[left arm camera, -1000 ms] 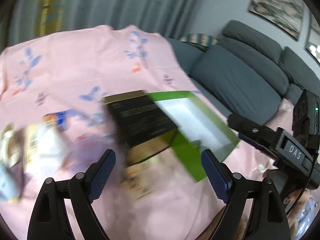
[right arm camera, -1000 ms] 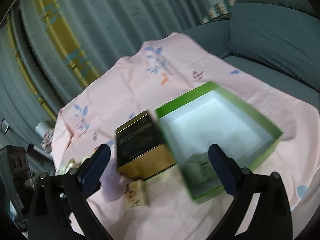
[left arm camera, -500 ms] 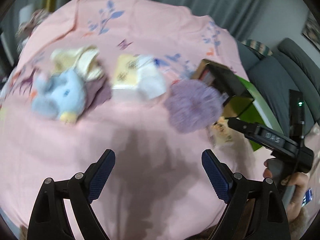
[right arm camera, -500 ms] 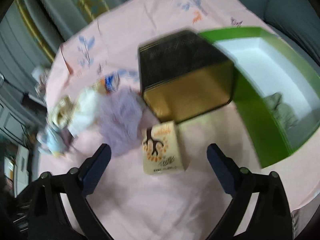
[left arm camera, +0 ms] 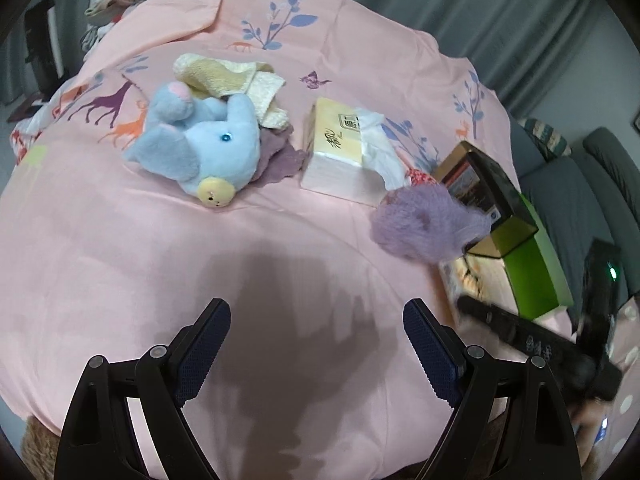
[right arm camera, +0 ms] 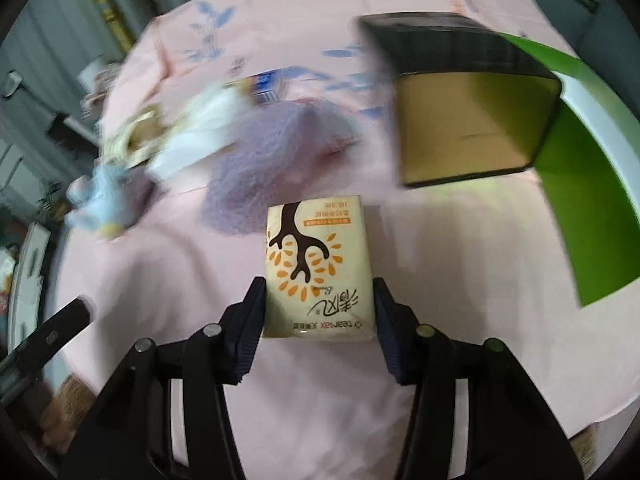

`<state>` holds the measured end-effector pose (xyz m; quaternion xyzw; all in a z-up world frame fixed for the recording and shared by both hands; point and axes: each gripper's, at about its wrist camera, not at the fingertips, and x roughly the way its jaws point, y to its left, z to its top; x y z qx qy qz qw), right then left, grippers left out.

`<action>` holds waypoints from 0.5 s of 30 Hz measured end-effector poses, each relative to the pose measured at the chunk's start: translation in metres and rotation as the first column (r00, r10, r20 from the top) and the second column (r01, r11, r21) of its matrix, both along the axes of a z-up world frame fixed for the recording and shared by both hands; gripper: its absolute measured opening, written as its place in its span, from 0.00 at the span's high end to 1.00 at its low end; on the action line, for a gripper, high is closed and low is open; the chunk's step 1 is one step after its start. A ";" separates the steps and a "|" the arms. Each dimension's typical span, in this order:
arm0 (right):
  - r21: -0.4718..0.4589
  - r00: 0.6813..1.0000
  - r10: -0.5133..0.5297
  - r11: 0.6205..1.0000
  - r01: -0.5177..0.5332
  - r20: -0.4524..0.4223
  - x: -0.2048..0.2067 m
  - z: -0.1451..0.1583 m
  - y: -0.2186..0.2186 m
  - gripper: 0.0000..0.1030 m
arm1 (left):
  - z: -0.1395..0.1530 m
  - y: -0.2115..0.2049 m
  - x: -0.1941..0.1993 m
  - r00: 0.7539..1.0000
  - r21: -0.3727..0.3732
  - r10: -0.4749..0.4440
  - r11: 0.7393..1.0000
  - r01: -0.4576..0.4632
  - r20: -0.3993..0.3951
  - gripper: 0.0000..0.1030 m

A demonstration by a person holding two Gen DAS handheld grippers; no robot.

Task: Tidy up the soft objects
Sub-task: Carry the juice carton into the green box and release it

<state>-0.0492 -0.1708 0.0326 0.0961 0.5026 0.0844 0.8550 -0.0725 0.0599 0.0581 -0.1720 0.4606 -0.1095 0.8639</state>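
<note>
At the lower centre of the right wrist view, the right tongs (right arm camera: 319,307) sit narrow around a small tissue pack (right arm camera: 319,268) on the pink tablecloth (right arm camera: 460,240), fingers (right arm camera: 250,320) against its sides; a green box (right arm camera: 592,216) fills the right edge. In the left wrist view, the left tongs (left arm camera: 316,350) gape wide and hold nothing; a blue plush elephant (left arm camera: 200,144) lies upper left, a purple fluffy toy (left arm camera: 428,226) right of centre.

Bare pink tabletop (left arm camera: 120,280) lies open before the left claw (left arm camera: 316,344). Toward 12 o'clock, a blue plush elephant (left arm camera: 208,144) and tissue box (left arm camera: 340,152) block; at 2 o'clock, a purple fluffy ball (left arm camera: 428,224) and black box (left arm camera: 492,196).
</note>
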 end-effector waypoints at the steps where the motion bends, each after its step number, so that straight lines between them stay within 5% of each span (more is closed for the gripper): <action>1: 0.018 1.000 0.020 1.000 -0.020 -0.008 -0.004 -0.001 0.006 0.50 | -0.001 0.000 0.000 1.000 -0.008 0.001 1.000 -0.001 -0.002 0.14; 4: 0.090 0.997 0.065 0.994 -0.060 -0.051 -0.009 -0.007 0.022 0.48 | -0.005 -0.002 0.002 1.000 -0.019 -0.007 1.000 0.007 -0.017 0.14; 7: 0.138 0.995 0.084 0.988 -0.075 -0.062 -0.014 -0.009 0.026 0.29 | -0.010 -0.004 0.002 0.999 -0.029 -0.024 0.999 0.023 -0.037 0.14; 15: 0.274 0.998 0.009 0.962 0.008 -0.060 -0.007 -0.004 -0.008 0.32 | -0.019 -0.031 0.003 0.990 -0.109 -0.127 0.987 0.119 -0.068 0.19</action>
